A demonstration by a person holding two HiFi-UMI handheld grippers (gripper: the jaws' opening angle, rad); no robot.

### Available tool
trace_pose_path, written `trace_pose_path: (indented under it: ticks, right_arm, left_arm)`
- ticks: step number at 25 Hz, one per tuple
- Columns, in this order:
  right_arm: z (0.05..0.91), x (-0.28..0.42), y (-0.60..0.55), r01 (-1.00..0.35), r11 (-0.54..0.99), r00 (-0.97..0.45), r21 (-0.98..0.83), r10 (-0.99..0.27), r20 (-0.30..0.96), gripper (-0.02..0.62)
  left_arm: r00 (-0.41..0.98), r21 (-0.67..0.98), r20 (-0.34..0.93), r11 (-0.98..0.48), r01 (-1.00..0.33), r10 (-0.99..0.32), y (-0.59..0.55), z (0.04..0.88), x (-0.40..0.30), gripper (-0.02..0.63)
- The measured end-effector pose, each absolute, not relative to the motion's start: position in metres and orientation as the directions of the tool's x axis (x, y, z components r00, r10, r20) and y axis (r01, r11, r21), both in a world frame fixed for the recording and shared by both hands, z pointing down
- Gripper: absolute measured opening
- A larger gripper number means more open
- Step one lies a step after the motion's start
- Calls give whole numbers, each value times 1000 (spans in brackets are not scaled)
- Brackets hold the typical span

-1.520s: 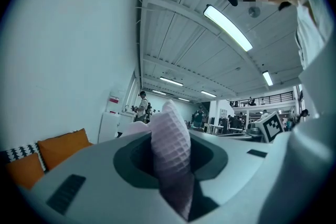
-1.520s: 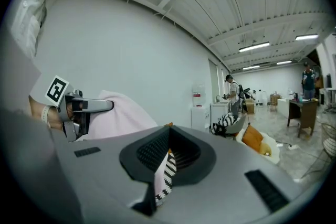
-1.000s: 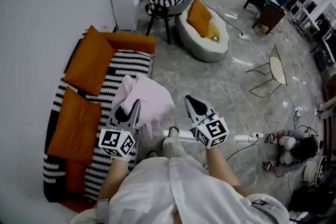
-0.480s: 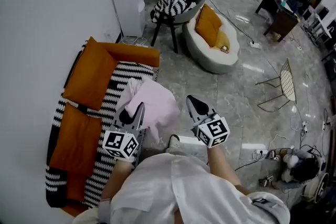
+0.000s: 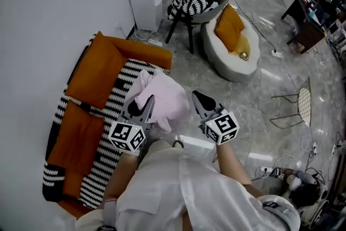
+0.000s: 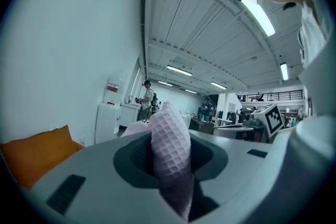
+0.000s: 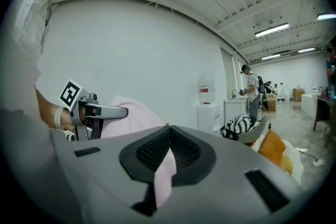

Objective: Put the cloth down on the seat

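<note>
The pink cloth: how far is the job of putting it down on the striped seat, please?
Done: the cloth is picked up; the left tool and the right tool are each shut on a fold of it. In hand: it hangs between them by the front edge of the striped seat, not lying on it. Left: lower it onto the seat and open both tools.

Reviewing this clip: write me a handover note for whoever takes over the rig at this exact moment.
Grippers: the left gripper is shut on a fold of the pink cloth; the right gripper is shut on another part of the same cloth.
Things: the cloth hangs in the air between the two grippers, by the front edge of the striped sofa seat, not lying on it.
Done: cloth in hand at the sofa.
Left: bring it over the seat, lower it, open both grippers.
</note>
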State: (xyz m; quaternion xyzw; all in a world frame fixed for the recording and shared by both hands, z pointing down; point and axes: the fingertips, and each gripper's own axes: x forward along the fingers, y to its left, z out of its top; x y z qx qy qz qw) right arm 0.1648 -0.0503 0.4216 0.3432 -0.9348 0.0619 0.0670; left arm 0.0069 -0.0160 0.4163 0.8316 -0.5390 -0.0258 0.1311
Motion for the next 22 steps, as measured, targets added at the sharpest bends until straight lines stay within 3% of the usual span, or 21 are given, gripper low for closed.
trace_pose_path:
  ticks: [10, 22]
  right_arm:
    - [440, 119, -147, -607, 793, -781, -52, -583, 223, 9]
    - [429, 47, -279, -622, 783, -770, -28, -604, 205, 9]
  left_arm:
    - [412, 270, 168, -360, -893, -896, -115, 452, -30, 130]
    - [507, 259, 210, -452, -853, -836, -269, 480, -82, 130]
